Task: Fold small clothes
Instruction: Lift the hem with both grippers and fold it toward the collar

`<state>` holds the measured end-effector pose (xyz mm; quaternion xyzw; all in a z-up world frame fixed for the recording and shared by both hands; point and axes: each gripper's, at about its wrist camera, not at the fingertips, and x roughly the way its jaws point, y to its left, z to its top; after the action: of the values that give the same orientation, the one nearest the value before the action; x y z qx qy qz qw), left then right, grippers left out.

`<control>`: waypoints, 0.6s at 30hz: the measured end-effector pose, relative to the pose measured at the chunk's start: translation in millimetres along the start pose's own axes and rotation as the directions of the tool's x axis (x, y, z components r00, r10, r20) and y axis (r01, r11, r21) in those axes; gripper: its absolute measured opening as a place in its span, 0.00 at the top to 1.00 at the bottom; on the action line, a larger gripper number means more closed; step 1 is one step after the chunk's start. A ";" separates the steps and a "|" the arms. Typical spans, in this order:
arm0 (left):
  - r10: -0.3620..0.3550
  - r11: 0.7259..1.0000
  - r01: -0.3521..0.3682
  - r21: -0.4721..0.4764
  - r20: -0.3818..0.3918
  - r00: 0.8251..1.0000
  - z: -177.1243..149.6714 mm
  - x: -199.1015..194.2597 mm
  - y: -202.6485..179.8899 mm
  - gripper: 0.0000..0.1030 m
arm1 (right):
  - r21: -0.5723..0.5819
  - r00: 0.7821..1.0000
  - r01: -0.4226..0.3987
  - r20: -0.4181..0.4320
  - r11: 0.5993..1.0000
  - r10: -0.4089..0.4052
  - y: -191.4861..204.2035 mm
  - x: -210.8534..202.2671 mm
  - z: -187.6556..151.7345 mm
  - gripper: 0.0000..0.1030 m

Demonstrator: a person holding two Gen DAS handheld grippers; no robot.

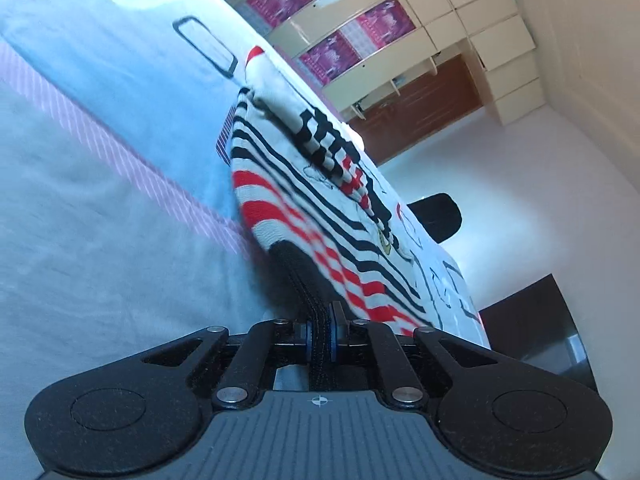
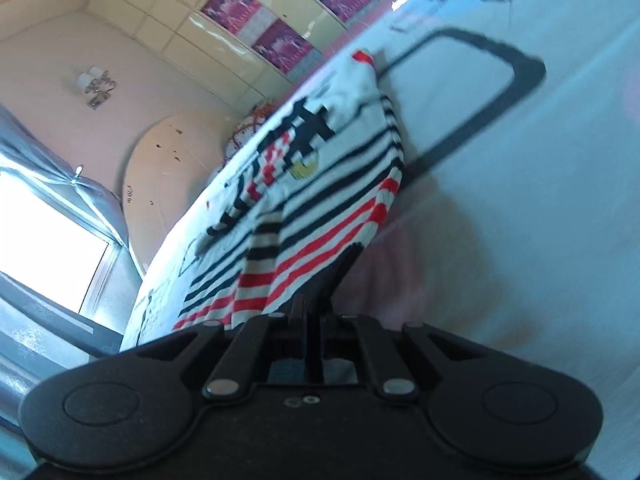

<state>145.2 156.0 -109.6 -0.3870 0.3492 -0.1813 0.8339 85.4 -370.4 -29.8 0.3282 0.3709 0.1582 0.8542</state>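
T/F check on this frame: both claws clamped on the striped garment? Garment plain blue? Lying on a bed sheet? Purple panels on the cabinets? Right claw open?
1. Both the left claw and the right claw are shut on the striped garment. True.
2. It is plain blue. False: white with black and red stripes.
3. It lies on a bed sheet. True.
4. Purple panels show on the cabinets. True.
5. Right claw is open. False: shut.

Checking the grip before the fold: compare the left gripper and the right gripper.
The left gripper pinches the striped garment at its left hem corner; the right gripper pinches the right hem corner. Blue pads show on the left gripper; none show on the right gripper. Both are shut on the garment's red-striped hem above the sheet.
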 end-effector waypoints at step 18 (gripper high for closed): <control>0.028 0.999 -0.030 -0.041 -0.037 0.999 -11.5 12.4 25.6 0.92 | 0.156 0.999 -0.005 -0.047 0.988 0.012 -51.7 21.6 -23.7 0.82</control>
<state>146.3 159.2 -140.2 -0.3955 0.3738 -0.1690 0.8218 83.8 -386.8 -88.4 0.3916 0.4012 0.1403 0.8161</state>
